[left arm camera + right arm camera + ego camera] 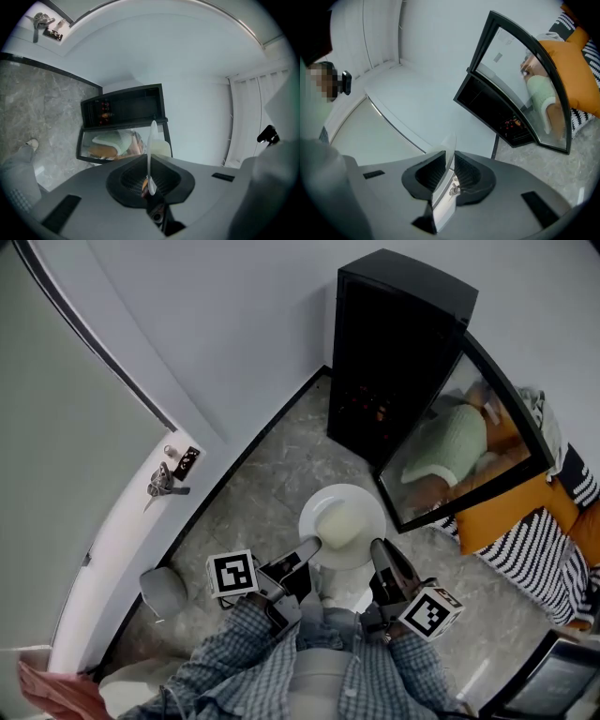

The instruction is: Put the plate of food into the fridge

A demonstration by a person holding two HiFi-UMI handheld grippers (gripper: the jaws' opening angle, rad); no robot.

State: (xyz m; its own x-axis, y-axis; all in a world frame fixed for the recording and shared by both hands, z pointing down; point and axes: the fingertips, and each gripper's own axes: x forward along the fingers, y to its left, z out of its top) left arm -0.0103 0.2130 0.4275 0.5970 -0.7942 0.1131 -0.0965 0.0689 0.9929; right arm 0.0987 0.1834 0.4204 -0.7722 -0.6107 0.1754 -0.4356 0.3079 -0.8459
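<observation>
The plate [342, 521] is hanging over the floor [262, 474], just in front of the person and on the near side of the fridge [394, 352]. It is being carried level between both grippers. The left gripper [309, 547] is pinching the plate's left rim; in the left gripper view the thin white edge [151, 150] is standing clamped between the jaws. The right gripper [380, 551] is pinching the right rim, and in the right gripper view its jaws are closing on the rim [443, 187] in the same way. Pale food [337, 523] is lying in the middle of the plate. Farther off, the black fridge is standing against the wall [234, 324]. Its glass door [469, 437] is swinging wide open to the right, with dark shelves showing inside. A striped orange cushion [525, 531] is lying at the right, beyond the door.
</observation>
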